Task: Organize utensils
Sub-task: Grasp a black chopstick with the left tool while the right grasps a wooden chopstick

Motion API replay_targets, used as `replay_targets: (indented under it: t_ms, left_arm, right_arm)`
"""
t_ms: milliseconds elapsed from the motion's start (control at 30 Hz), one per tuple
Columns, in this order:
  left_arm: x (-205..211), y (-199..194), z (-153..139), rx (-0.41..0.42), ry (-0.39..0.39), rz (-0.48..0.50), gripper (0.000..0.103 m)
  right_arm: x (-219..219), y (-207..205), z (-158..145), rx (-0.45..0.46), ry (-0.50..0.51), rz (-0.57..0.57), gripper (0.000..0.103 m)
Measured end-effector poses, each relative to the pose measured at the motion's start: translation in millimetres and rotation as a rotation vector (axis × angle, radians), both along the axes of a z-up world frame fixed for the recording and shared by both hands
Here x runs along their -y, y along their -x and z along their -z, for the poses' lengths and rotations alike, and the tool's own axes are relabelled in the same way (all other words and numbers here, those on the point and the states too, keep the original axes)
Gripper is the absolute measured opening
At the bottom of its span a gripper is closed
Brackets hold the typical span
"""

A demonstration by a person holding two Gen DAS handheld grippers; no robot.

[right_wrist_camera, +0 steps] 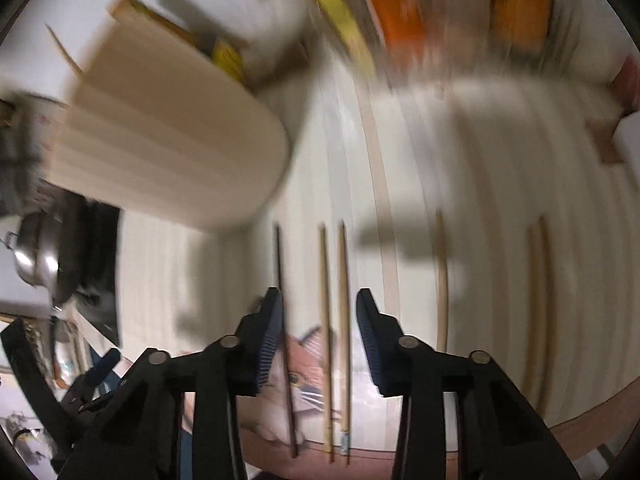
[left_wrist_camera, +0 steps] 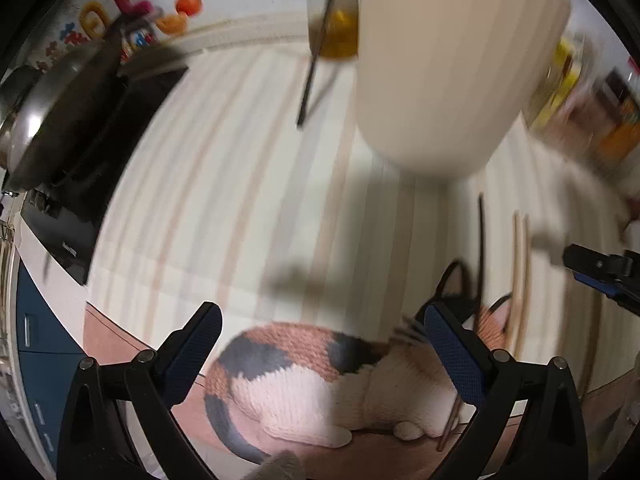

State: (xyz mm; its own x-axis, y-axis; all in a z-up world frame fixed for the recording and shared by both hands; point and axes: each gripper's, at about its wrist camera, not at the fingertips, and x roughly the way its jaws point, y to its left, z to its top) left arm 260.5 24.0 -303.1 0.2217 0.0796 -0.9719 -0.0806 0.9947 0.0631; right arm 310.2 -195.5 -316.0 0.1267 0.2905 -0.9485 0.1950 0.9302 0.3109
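Observation:
Several chopsticks lie on a striped mat. In the right wrist view a dark chopstick, a pale wooden pair, a single one and another pair lie side by side. My right gripper is open, its jaws either side of the pale pair, just above them. A tall cream utensil holder stands at the left; it also shows in the left wrist view. My left gripper is open and empty above a knitted cat mat.
A steel pot sits on a black cooktop at the left. A glass jar with a dark utensil stands behind the holder. Bottles and packets line the back. The table's brown edge runs near me.

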Motion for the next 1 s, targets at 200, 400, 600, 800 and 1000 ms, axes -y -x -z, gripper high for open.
replay_targets:
  t_ms: [200, 400, 600, 800, 1000]
  left_arm:
    - [17.8, -4.5, 22.8, -0.044, -0.015, 0.052, 0.102]
    - [58.9, -6.6, 27.2, -0.053, 0.051, 0.178, 0.078]
    - [99.3, -10.4, 41.2, -0.083, 0.064, 0.267, 0.068]
    - [121.6, -10.1, 47.4, -0.082, 0.045, 0.328, 0.023]
    - [102.8, -7.8, 47.1, -0.112, 0.036, 0.294, 0.007]
  right_arm:
    - [-25.6, 5.5, 34.8, -0.060, 0.151, -0.120, 0.012]
    - [4.4, 29.1, 39.2, -0.090, 0.222, -0.089, 0.006]
    - [34.4, 44.3, 45.4, -0.114, 0.218, -0.048, 0.006]
    - [43.8, 48.3, 52.1, -0.130, 0.228, -0.021, 0.006]
    - [45.7, 49.5, 52.0, -0.120, 0.236, -0.009, 0.007]
